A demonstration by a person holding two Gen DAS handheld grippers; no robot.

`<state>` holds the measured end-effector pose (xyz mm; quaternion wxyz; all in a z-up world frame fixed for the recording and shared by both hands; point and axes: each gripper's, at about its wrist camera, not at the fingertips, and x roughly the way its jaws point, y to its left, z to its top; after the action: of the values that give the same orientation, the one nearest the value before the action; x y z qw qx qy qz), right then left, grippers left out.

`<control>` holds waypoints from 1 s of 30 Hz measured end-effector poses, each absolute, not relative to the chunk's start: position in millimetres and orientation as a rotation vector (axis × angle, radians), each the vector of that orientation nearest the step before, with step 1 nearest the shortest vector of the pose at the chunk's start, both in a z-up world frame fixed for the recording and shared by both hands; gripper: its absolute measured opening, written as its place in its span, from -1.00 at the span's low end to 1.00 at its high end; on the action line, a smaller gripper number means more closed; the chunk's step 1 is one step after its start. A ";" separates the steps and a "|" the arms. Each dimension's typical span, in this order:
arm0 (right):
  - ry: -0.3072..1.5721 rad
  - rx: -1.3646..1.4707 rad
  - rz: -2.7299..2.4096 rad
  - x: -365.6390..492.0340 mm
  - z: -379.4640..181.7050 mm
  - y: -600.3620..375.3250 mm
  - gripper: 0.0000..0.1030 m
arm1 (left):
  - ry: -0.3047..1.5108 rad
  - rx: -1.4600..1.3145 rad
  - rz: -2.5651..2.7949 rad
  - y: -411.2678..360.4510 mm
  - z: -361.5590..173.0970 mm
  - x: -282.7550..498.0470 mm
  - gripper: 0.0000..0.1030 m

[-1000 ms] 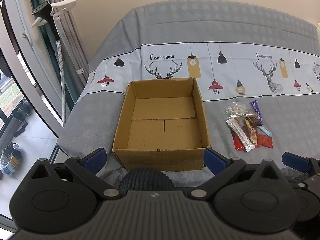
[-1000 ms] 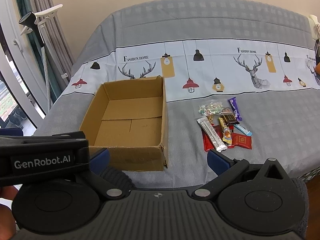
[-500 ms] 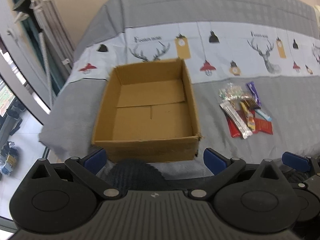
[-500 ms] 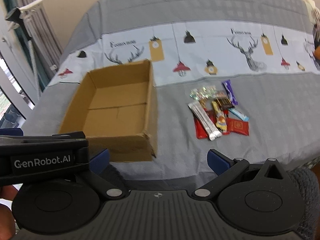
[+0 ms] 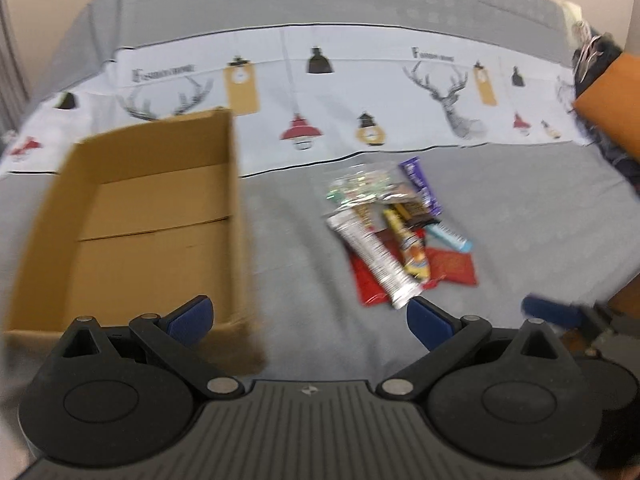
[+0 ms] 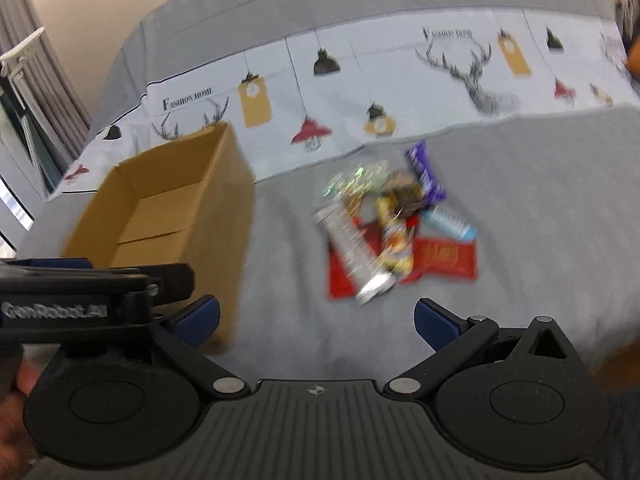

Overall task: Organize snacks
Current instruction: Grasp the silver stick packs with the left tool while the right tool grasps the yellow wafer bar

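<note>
An empty open cardboard box (image 5: 132, 236) sits on the grey bedspread at the left; it also shows in the right wrist view (image 6: 160, 208). A small pile of wrapped snacks (image 5: 400, 240) lies to its right: a silver stick pack (image 5: 374, 256), a yellow bar (image 5: 408, 246), red packets (image 5: 452, 266), a purple bar (image 5: 422, 186) and a clear bag (image 5: 360, 188). The pile shows in the right wrist view (image 6: 388, 232) too. My left gripper (image 5: 308, 320) is open and empty, near the box's front right corner. My right gripper (image 6: 316, 320) is open and empty, just short of the pile.
The bedspread has a white band printed with deer and lamps (image 5: 360, 92). An orange object (image 5: 612, 96) lies at the far right. Curtains and a window (image 6: 24, 120) are at the left. The left gripper's body (image 6: 80, 296) shows at the left in the right wrist view.
Both grippers have moved right and forward towards the snack pile. The box has slid to the left in both views and the pile looks larger. Both frames are now motion-blurred.
</note>
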<state>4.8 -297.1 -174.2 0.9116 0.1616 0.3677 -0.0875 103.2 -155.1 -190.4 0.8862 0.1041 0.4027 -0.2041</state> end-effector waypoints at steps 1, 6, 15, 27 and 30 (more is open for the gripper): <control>0.736 0.275 -0.213 8.5 -180.2 -304.9 0.99 | 0.822 0.194 -0.449 -162.1 -201.6 110.3 0.99; 0.631 0.162 -0.288 28.8 -208.8 -355.8 0.99 | 0.833 0.028 -0.592 -194.3 -253.8 164.4 0.99; 0.689 0.417 -0.162 82.0 -262.7 -418.6 0.03 | 1.058 0.014 -0.579 -251.4 -347.8 247.0 0.08; 0.874 0.320 -0.096 136.0 -303.1 -388.0 -0.50 | 1.045 0.029 -0.637 -230.7 -350.9 246.7 -0.69; 0.859 0.254 -0.108 125.7 -296.4 -378.2 -0.50 | 1.017 0.096 -0.663 -232.0 -349.1 230.1 -0.68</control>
<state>125.7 -378.1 -296.4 0.9000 0.1230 0.4149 -0.0522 230.1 -232.0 -349.1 0.8203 0.0453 0.4776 -0.3115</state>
